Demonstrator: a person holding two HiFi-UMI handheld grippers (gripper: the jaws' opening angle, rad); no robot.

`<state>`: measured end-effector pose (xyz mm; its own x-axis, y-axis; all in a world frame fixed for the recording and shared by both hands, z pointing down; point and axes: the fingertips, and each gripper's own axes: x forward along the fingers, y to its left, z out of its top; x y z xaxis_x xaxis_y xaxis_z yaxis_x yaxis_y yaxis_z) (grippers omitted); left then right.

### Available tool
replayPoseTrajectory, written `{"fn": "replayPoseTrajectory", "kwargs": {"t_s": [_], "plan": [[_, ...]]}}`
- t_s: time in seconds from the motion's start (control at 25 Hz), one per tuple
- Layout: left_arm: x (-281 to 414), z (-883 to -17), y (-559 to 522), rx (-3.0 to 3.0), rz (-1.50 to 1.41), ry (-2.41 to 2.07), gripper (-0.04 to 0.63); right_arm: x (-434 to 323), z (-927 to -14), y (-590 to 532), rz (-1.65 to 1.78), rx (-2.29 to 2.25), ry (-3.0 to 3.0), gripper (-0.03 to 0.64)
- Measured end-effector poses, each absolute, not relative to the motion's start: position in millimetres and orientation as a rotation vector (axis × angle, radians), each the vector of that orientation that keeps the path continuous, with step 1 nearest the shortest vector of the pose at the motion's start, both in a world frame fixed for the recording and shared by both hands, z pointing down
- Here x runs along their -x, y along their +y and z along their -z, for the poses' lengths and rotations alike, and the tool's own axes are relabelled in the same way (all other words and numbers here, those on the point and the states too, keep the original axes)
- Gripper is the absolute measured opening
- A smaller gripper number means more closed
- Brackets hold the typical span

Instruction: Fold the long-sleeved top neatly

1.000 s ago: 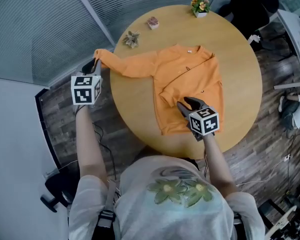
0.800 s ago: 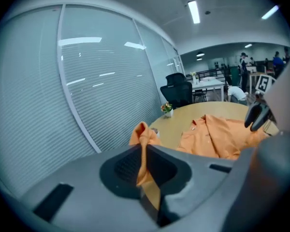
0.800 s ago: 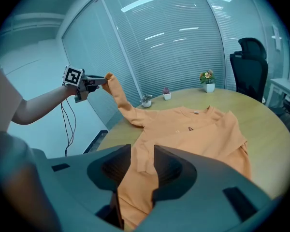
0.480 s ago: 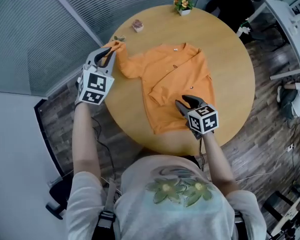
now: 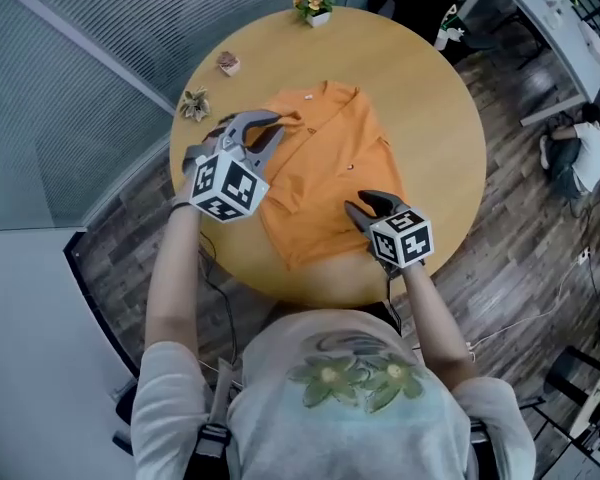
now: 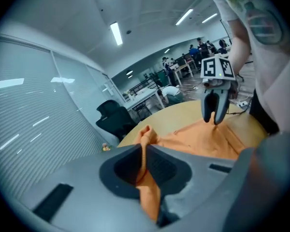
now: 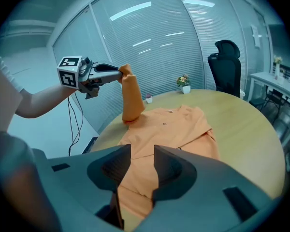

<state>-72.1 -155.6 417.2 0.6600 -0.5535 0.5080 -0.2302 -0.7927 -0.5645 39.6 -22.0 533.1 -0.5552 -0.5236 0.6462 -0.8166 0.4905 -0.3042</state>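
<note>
Round wooden table (image 5: 435, 103) stood on dark plank flooring (image 5: 530, 243), pot of yellow flowers (image 5: 314, 6) sat at its far edge, small pink-topped pot (image 5: 227, 63) and star-shaped succulent (image 5: 193, 103) lined its left rim, slatted blinds (image 5: 80, 88) ran alongside, black office chair (image 7: 228, 66) stood beyond.

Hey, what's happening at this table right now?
A person is folding an orange top on a round table with two handheld grippers. The left gripper is shut on a sleeve, holding it lifted above the top's body. The right gripper is open, low over the top's near part.
</note>
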Motion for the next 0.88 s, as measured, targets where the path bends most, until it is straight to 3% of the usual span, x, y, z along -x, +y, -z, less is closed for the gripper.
{"fn": "replayPoseTrajectory", "kwargs": {"t_s": [0.36, 0.72, 0.88], "plan": [[-39.6, -488.5, -105.4, 2.323, 1.051, 0.251, 0.031, -79.5, -548.0, 0.4, -0.908, -1.175, -2.204, 0.16], [-109.3, -582.6, -50.8, 2.291, 1.17, -0.06, 0.033, -110.9, -563.2, 20.2, -0.981, -1.22, -2.144, 0.16], [-116.1, -606.1, -50.0, 2.358, 1.268, -0.039, 0.119, -122.4, -571.3, 23.7, -1.011, -1.23, -2.134, 0.16]]}}
